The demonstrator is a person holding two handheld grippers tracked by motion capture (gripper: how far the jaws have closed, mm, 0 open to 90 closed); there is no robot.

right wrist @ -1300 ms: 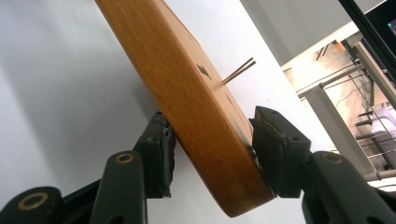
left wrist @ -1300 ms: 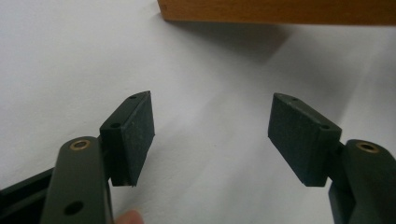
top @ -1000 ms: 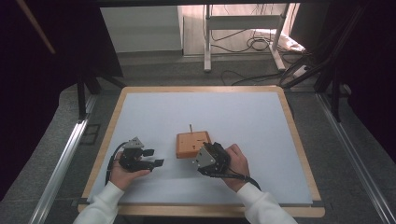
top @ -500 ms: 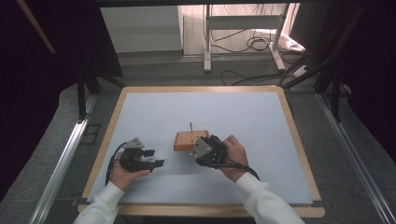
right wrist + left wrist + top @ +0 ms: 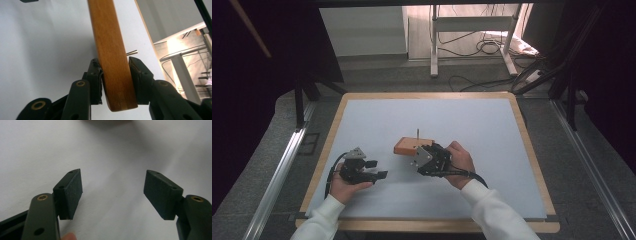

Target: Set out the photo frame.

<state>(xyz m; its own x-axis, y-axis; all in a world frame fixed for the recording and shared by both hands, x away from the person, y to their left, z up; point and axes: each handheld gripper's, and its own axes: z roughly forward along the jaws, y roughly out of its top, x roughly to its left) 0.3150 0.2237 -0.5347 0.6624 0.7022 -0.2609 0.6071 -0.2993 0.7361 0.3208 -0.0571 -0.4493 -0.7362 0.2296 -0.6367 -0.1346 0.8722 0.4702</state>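
An orange-brown wooden block [image 5: 408, 145] with a thin upright peg [image 5: 418, 133] is at the middle of the white table. My right gripper [image 5: 416, 153] grips its near end from the right. In the right gripper view the block [image 5: 107, 37] stands edge-on between the pads, both pressing on it, and the peg [image 5: 132, 52] pokes out to the right. These jaws of the right gripper [image 5: 113, 63] have just been closing on the block. My left gripper [image 5: 378, 169] rests low at the left, apart from the block. Its jaws [image 5: 113, 177] are open over bare white table.
The white table top [image 5: 472, 120] has a wooden frame [image 5: 533, 165]. Behind the far edge stand a metal stand [image 5: 469, 30] and loose cables [image 5: 484, 47] on the floor. A metal rail [image 5: 282, 165] runs along the left side.
The right gripper has closed on the block and shifted it a little left and up. The left gripper has stayed put.
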